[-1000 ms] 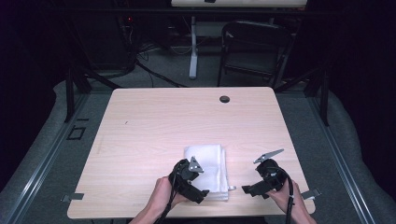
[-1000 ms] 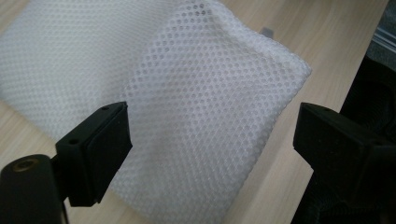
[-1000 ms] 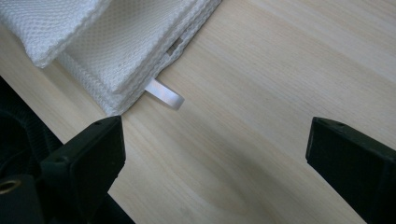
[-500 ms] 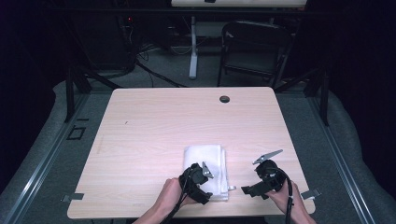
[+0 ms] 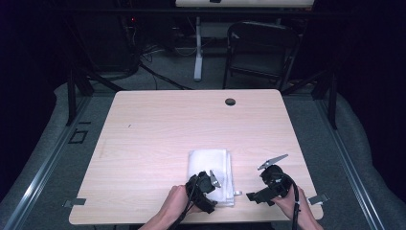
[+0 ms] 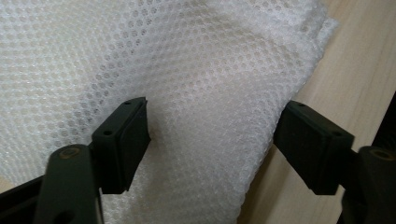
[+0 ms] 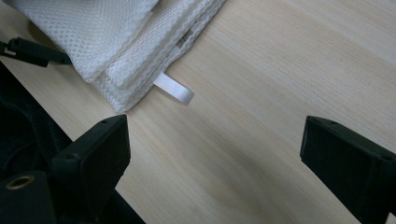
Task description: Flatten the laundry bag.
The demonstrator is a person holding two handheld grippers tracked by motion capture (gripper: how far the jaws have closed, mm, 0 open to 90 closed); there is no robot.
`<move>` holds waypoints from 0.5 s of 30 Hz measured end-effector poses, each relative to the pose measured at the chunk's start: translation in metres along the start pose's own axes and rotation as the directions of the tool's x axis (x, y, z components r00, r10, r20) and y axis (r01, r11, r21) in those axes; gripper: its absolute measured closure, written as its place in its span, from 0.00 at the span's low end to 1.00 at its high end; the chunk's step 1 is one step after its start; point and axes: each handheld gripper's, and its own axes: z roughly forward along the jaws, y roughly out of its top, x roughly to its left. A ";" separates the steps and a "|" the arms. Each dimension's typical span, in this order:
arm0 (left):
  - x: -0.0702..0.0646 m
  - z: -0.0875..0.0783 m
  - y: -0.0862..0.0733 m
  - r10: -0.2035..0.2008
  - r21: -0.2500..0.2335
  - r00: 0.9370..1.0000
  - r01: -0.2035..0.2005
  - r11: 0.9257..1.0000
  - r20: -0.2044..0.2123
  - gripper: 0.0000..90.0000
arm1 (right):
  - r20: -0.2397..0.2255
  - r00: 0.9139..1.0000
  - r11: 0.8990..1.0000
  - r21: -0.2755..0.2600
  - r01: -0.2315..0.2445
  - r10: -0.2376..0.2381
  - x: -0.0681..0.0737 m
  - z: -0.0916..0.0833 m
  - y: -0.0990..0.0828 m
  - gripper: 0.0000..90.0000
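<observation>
The folded white cloth (image 5: 210,173) lay near the table's (image 5: 158,129) near edge, a little right of centre, with a small white tab (image 7: 173,88) sticking out of its near right corner. The left gripper (image 6: 212,140) was over the cloth's near end, its jaws having just been closing, yet they stood apart with mesh fabric between them and no pad visibly pressing on it. The right gripper (image 7: 212,154) rested to the right of the cloth, over bare wood, jaws spread wide and grasping nothing.
</observation>
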 end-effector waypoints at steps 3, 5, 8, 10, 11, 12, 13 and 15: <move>0.006 -0.002 -0.002 -0.022 -0.020 1.000 0.023 1.000 0.022 0.36 | -0.016 1.000 1.000 -0.015 -0.020 0.020 0.001 0.001 0.000 0.09; 0.007 -0.003 -0.003 -0.025 -0.025 0.999 0.025 0.999 0.025 0.39 | -0.006 1.000 1.000 -0.001 -0.010 0.010 0.001 0.001 0.000 0.09; 0.008 -0.003 -0.003 -0.029 -0.025 1.000 0.029 0.999 0.012 0.45 | -0.004 1.000 1.000 -0.002 -0.013 0.013 0.003 0.002 0.001 0.09; 0.009 -0.003 -0.004 -0.029 -0.032 1.000 0.029 0.999 0.013 0.49 | -0.002 1.000 1.000 -0.002 0.005 -0.005 0.004 0.002 0.001 0.09; 0.010 -0.003 -0.004 -0.032 -0.034 0.999 0.032 0.999 0.006 0.50 | -0.002 1.000 1.000 -0.002 0.009 -0.009 0.004 0.002 0.001 0.10; 0.010 -0.003 -0.004 -0.035 -0.032 0.999 0.036 0.999 0.004 0.53 | -0.002 1.000 1.000 -0.003 0.008 -0.009 0.005 0.002 0.002 0.10; 0.010 -0.003 -0.004 -0.035 -0.035 0.999 0.035 0.999 0.003 0.55 | -0.004 1.000 1.000 0.001 0.013 -0.013 0.005 0.003 0.002 0.10; 0.011 -0.003 -0.005 -0.035 -0.038 0.999 0.035 0.999 -0.005 0.59 | -0.007 1.000 1.000 -0.001 0.011 -0.011 0.006 0.003 0.002 0.10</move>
